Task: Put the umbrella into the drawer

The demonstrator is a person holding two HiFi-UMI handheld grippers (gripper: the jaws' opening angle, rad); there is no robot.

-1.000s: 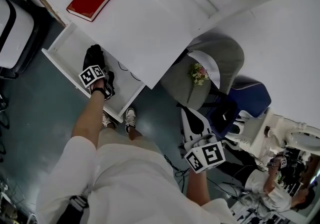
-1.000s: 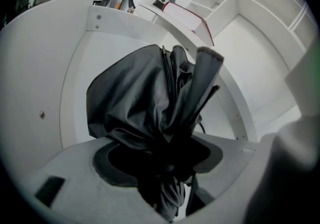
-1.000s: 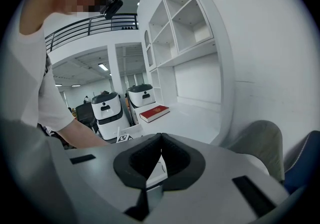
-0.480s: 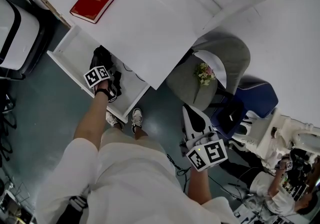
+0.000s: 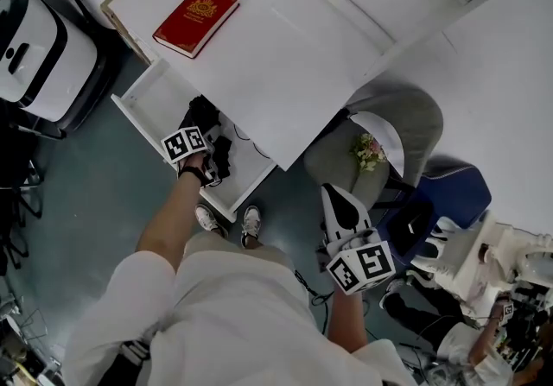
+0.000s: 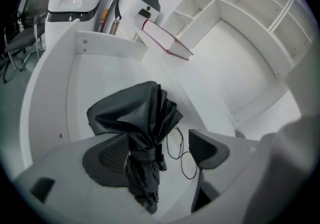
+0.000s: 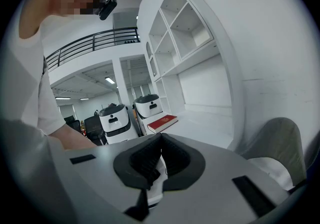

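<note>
The black folded umbrella (image 5: 202,106) (image 6: 140,133) lies inside the open white drawer (image 5: 138,108) (image 6: 110,47) under the desk. My left gripper (image 5: 200,129) (image 6: 157,150) hangs just above it, pointing down into the drawer. Its jaws are opening and stand wide on either side of the umbrella, and the pads do not press on it. My right gripper (image 5: 334,193) (image 7: 159,155) is held low at the right, beside the chairs. Its pads meet with nothing between them.
A red book (image 5: 196,7) (image 6: 165,42) (image 7: 161,123) lies on the white desk (image 5: 285,56). A thin black cord (image 6: 177,148) lies in the drawer. A grey chair (image 5: 406,112) and a blue chair (image 5: 445,190) stand at right, white robot machines (image 5: 39,65) at left.
My left gripper has lifted off the umbrella, which stays in the drawer. The right gripper has hardly moved.
</note>
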